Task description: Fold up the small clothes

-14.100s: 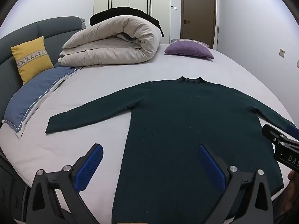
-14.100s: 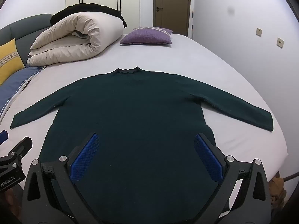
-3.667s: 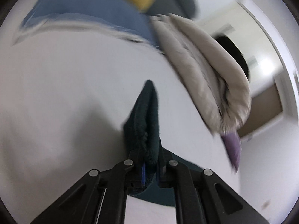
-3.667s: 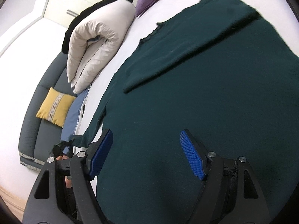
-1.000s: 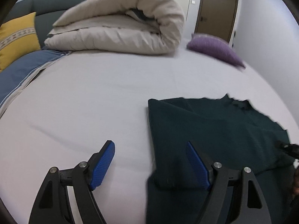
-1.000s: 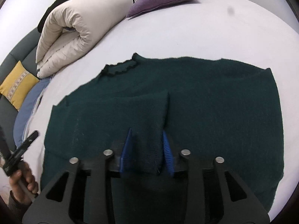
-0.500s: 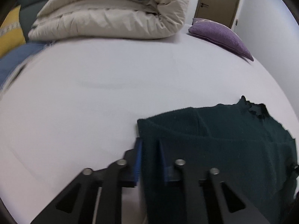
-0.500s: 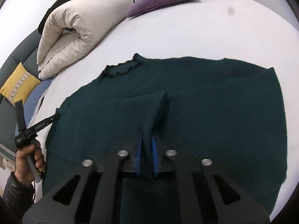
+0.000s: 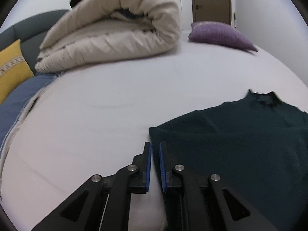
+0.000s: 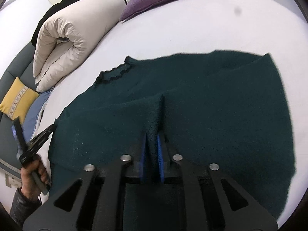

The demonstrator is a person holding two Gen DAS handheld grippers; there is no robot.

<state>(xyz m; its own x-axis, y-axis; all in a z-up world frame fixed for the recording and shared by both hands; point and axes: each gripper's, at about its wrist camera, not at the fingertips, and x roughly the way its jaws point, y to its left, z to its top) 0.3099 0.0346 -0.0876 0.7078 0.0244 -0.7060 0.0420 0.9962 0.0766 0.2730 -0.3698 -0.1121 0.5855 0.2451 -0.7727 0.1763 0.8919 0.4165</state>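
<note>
White bed sheet [image 9: 107,115] under soft, limp sweater [image 10: 211,104]: left gripper [image 9: 155,165] nearly closed, apparently empty beside the folded edge, right gripper [image 10: 151,154] pinching a ridge, jaws just eased; best gripped along edges.

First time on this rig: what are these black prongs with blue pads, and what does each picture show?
A person holds a two-finger gripper in each hand; a fisheye camera on each looks along its fingers. One picture comes from the left gripper, one from the right gripper. A dark green sweater lies on the white bed, a rolled duvet and purple cushion beyond. The right gripper pinches a ridge of sweater, jaws just easing open. The left gripper is shut at the sweater's edge; whether it grips cloth is unclear.
</note>
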